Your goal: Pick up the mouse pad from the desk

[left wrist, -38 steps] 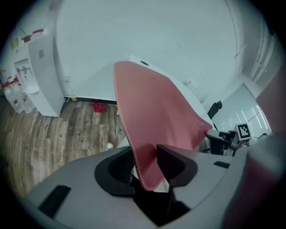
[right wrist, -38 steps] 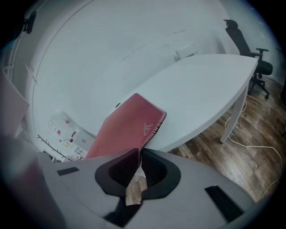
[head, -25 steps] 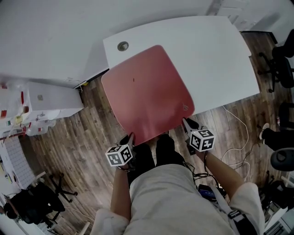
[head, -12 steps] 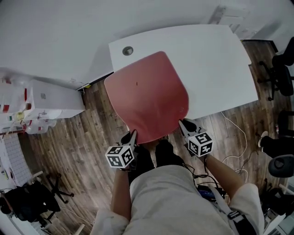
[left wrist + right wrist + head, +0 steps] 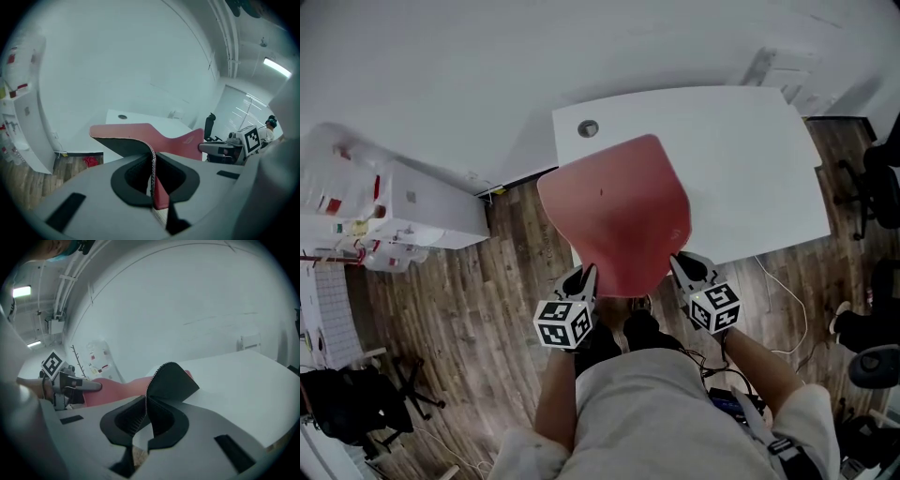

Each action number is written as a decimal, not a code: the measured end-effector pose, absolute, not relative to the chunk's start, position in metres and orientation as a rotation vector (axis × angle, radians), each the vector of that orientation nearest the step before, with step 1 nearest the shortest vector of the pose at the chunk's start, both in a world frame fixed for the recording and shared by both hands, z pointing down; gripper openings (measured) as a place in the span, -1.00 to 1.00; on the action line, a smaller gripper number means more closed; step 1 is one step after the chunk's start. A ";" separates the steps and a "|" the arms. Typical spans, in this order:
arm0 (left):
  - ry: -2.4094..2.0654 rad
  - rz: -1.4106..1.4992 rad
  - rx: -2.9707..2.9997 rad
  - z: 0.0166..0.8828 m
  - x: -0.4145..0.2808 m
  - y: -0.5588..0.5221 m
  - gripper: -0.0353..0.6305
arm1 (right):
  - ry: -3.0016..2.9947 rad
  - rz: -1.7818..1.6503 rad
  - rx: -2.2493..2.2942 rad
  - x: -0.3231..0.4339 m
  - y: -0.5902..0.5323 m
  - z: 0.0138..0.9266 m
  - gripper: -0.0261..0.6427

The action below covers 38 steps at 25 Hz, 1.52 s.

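Note:
The large red mouse pad (image 5: 619, 211) hangs lifted at its near edge, sagging in the middle, its far part over the white desk (image 5: 741, 150). My left gripper (image 5: 586, 275) is shut on the pad's near left corner, my right gripper (image 5: 680, 262) shut on the near right corner. In the left gripper view the pad (image 5: 136, 133) rises from the pinched jaws of the left gripper (image 5: 153, 187), red on top and black underneath. In the right gripper view the curled black underside of the pad (image 5: 171, 380) stands up from the closed right gripper (image 5: 143, 425).
The desk has a round cable hole (image 5: 588, 128) at its far left corner. A white cabinet (image 5: 412, 211) stands left of the desk on the wooden floor (image 5: 487, 300). Office chairs (image 5: 886, 159) and white cables (image 5: 787, 309) lie to the right.
Both grippers have risen with the pad's near edge, and the pad has lifted and bowed more, showing narrower than a second ago.

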<state>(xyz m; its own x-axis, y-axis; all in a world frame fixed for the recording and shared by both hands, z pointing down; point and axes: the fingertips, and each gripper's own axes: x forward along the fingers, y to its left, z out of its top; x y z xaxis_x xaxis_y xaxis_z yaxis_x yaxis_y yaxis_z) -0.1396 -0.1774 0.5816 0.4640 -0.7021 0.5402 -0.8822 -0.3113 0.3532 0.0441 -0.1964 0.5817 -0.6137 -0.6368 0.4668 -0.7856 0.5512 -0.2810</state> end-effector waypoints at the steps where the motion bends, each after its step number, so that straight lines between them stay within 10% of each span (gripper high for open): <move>1: -1.328 0.373 2.114 0.576 -0.140 -0.180 -0.80 | -2.491 0.658 1.172 0.042 -0.199 0.577 -0.78; 38: -1.807 0.159 2.515 0.353 -0.144 -0.284 -0.82 | -2.839 0.127 1.215 -0.024 -0.305 0.367 -0.78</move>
<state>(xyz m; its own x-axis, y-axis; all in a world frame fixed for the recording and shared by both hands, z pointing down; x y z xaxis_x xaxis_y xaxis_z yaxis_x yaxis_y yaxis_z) -0.1437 -0.2840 0.3531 0.3162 -0.9427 0.1068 -0.9468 -0.3206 -0.0270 -0.0240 -0.3046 0.3667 -0.6896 -0.7199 0.0787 -0.7240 0.6876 -0.0552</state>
